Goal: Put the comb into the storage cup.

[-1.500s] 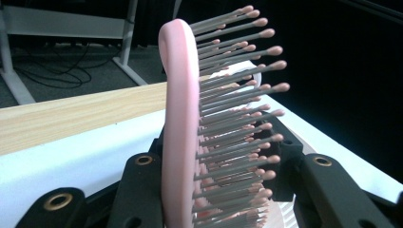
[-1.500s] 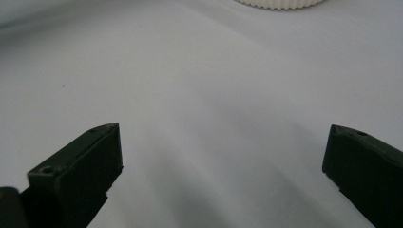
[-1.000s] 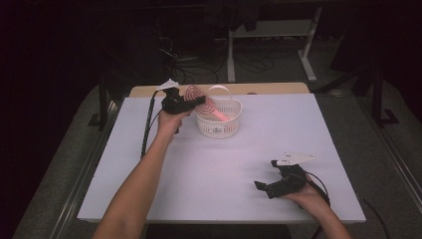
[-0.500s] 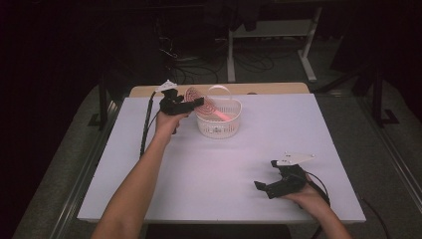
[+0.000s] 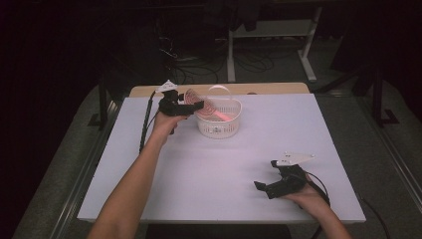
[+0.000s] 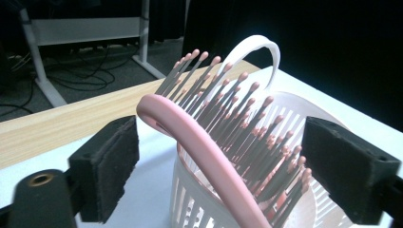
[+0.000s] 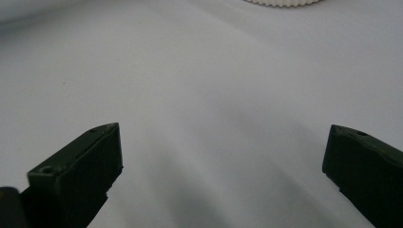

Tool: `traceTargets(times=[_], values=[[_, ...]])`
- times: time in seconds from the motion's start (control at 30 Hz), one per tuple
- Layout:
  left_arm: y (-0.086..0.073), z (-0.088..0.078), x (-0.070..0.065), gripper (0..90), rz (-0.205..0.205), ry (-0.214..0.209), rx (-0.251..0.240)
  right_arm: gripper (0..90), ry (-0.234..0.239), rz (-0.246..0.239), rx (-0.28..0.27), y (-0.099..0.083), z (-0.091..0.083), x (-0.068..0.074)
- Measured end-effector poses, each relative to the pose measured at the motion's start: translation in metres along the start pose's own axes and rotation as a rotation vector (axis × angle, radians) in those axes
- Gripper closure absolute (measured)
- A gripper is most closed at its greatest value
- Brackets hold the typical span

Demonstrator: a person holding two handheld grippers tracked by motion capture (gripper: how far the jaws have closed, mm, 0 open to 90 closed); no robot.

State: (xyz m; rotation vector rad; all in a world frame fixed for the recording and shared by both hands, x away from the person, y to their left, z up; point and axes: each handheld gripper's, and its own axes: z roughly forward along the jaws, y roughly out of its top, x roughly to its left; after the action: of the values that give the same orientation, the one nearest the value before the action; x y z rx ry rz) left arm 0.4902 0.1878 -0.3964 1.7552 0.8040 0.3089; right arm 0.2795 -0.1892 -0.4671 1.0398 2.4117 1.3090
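from the high view we see the left gripper (image 5: 191,105) held at the far left part of the white counter (image 5: 219,164), its jaws reaching level toward the white basket (image 5: 218,123), where a pink hairbrush (image 5: 205,107) leans with its head up over the rim beside the basket's raised handle (image 5: 220,89). the right gripper (image 5: 266,186) rests low near the front right edge of the counter, well apart from the basket, in the person's right hand (image 5: 309,198). in the left gripper view we look along the left gripper (image 6: 218,156) and find its jaws apart; they have just been opening, and the hairbrush (image 6: 209,152) stands between the pads without either pad pressing on it, its bristles (image 6: 247,128) pointing up and away and its lower part inside the basket (image 6: 190,209). in the right gripper view the right gripper (image 7: 221,161) has its jaws wide apart over bare counter (image 7: 199,85), and the ribbed base of the basket (image 7: 280,2) shows at the top edge.
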Motion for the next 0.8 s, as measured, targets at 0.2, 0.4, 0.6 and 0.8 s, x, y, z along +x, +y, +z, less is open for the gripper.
traceTargets(times=[0.2,0.4,0.6,0.8], values=[[0.001,-0.002,-0.001,6.1,0.012,0.01,0.006,0.0,-0.001,-0.002,0.001,0.0,0.0,0.0],[0.002,-0.006,-0.002,0.0,0.046,0.011,0.014,0.0,0.0,-0.003,0.002,0.0,0.001,0.0],[0.002,-0.01,-0.002,0.0,0.077,0.02,0.031,0.0,0.0,-0.002,0.002,0.0,0.001,0.0],[0.002,-0.017,-0.003,0.0,0.096,0.02,0.042,0.0,-0.001,-0.002,0.002,0.0,0.001,0.0]])
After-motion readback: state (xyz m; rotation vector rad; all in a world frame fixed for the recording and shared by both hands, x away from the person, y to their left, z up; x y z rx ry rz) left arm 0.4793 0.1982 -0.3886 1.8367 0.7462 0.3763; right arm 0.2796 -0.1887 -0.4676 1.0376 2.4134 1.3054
